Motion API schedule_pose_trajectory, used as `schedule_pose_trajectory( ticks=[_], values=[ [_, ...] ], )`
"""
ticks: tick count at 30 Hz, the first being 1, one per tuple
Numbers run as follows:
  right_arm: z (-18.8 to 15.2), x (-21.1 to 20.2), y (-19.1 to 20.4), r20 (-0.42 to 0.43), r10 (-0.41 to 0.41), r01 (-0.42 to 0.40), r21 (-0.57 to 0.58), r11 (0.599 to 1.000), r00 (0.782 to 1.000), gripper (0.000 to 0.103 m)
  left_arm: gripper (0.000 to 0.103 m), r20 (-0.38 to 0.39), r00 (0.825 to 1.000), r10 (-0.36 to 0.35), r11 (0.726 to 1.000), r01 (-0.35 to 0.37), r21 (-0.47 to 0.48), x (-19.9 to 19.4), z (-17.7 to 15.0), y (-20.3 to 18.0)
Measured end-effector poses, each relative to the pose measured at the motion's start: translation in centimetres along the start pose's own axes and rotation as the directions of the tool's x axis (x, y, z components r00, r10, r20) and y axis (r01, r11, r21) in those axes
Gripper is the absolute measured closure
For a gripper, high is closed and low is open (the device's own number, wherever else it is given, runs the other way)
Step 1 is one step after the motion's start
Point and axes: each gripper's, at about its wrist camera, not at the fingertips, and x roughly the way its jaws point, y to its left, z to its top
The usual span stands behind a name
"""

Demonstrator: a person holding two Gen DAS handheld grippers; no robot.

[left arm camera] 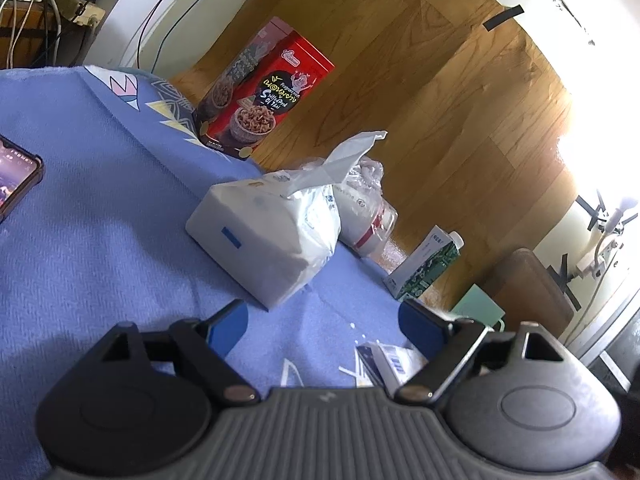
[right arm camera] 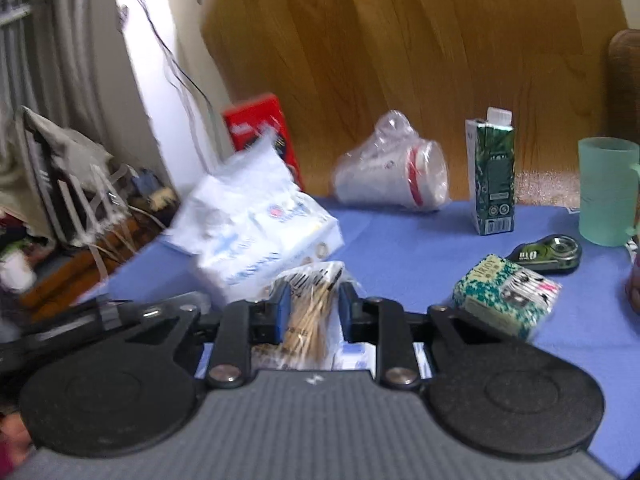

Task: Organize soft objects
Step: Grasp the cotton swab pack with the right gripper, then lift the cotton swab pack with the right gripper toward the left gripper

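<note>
A soft white tissue pack (left arm camera: 260, 240) with a tissue sticking out of its top lies on the blue cloth (left arm camera: 100, 220), just ahead of my left gripper (left arm camera: 324, 318). That gripper is open, with nothing between its blue pads. In the right wrist view the same tissue pack (right arm camera: 256, 224) is blurred and lies left of centre. My right gripper (right arm camera: 314, 306) is shut on a clear packet of thin wooden sticks (right arm camera: 310, 312), which stands up between the pads. A bagged stack of plastic cups (right arm camera: 396, 180) lies on its side near the cloth's far edge.
A red snack box (left arm camera: 260, 88) stands behind the tissue pack and a phone (left arm camera: 16, 180) lies at the left. A green drink carton (right arm camera: 492, 176), a pale green cup (right arm camera: 608, 188), a correction tape (right arm camera: 548, 254) and a small patterned box (right arm camera: 506, 296) are on the right. Wooden floor lies beyond.
</note>
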Motion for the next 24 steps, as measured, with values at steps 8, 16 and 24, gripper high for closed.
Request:
schedule_pose_trajectory(
  ticks=[8,16,24],
  values=[
    [-3.9,-4.6,-2.0,-0.094,0.054,-0.046,0.08,0.996,0.994,0.075,0.011,-0.064,0.998,0.001,0.993,0.007,0.114,0.8,-0.5,-1.8],
    [-6.6,-6.1,-4.9,-0.094,-0.027,0.044,0.189,0.981,0.995,0.056,0.011,-0.059,0.998,0.02,0.952,-0.001,0.307,0.5,-2.1,-4.8],
    [-7.6,-7.8,-8.1,-0.041,-0.03,0.04,0.283,0.958,0.999,0.05,0.011,-0.085,0.996,0.026,0.923,0.009,0.385,0.9,-2.8,-6.1]
  ],
)
